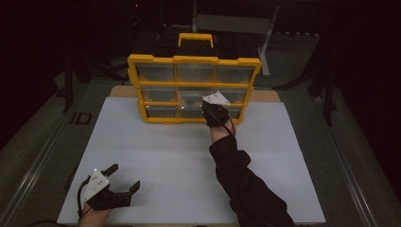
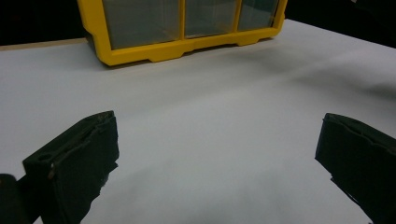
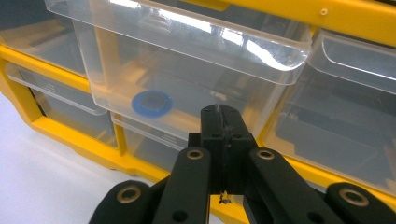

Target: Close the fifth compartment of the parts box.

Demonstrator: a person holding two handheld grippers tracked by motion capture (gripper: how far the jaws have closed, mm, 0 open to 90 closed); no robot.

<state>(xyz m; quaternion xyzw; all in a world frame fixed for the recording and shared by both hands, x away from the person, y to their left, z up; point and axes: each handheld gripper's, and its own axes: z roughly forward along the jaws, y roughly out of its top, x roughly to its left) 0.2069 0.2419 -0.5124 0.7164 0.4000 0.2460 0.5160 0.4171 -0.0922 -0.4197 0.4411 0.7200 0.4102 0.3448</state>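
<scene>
From the high view I count nine clear drawers in three rows of three inside one yellow organizer (image 1: pixel 194 60), which stands upright at the far side of the white table (image 1: pixel 179 156) with a single yellow handle (image 1: pixel 195 39) on top. My right gripper (image 1: pixel 213 113) is up against the organizer's front, at the middle and bottom rows just right of centre. My left gripper (image 1: pixel 124 178) rests near the table's front left corner, well apart from the organizer.

The right gripper view gives me what the high view cannot: the middle drawer (image 3: pixel 187 70) stands pulled out toward me, and one blue ring (image 3: pixel 152 103) with a dark centre lies on its floor, seen through the clear front wall. My right gripper (image 3: pixel 223 135) has its jaws pressed together, with nothing between them that I can see, just below that drawer's front. Whether the tips touch the plastic I cannot tell.

The left gripper view shows my left gripper (image 2: pixel 217 140) with jaws wide apart over bare table, and the organizer's bottom row of three drawers beyond.
</scene>
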